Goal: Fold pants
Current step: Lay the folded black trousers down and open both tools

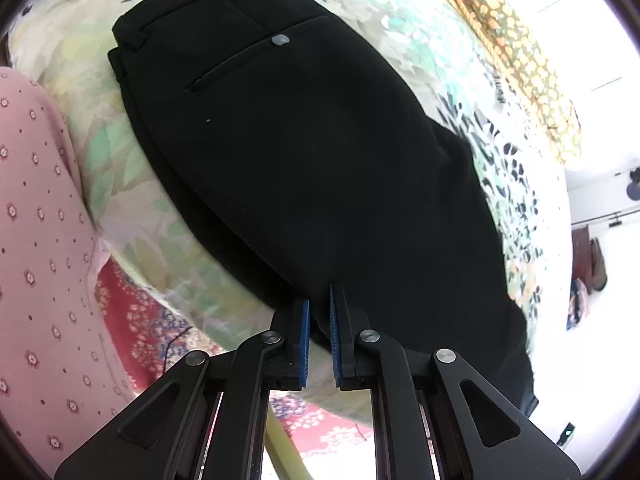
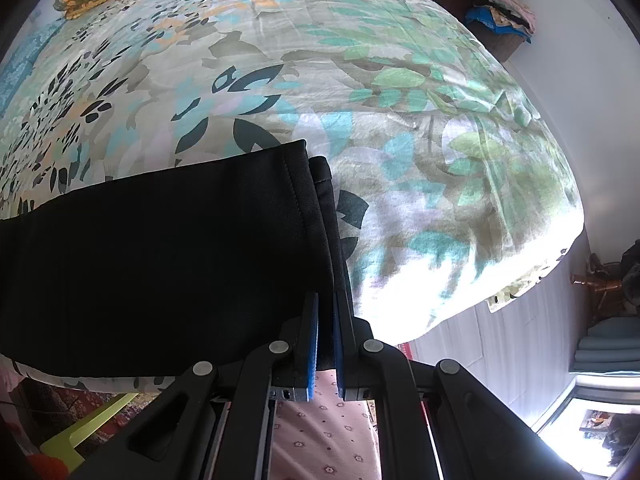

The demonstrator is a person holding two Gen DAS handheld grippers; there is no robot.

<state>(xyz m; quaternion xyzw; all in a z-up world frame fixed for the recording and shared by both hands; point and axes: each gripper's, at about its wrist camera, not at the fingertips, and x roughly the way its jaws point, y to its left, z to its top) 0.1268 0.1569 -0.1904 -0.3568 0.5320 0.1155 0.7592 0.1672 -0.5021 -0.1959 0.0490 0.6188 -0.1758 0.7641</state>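
Floral bedspread (image 2: 400, 92) covering the bed, patterned pillow (image 1: 524, 64) at the far side, clutter along the wall. Black pants (image 1: 304, 152) laid flat near the front edge, legs stacked one on the other, back pocket with grey button (image 1: 280, 39) facing up.

Left gripper (image 1: 319, 332) set at the near edge of the thigh section, jaws narrow, blue pads (image 1: 305, 344) closely flanking the edge; appears pinched on the cloth, contact not fully confirmed. Right gripper (image 2: 326, 340) at the near corner of the hems (image 2: 310, 204), jaws equally narrow, fabric seemingly between them.

Judged step: securing both grips ahead of carrying the hems toward the waistband. Advisable to catch both layers at each pinch, lift evenly, keep the near edge taut and straight between grippers, and lay hems square with the waistband. Noted: lower hem offset slightly past the upper one; worth aligning first.

Not verifiable: number of layers held, since black cloth hides the seams and pad contact. Middle of the legs cut off between views. Far edge of the waistband hard to make out.
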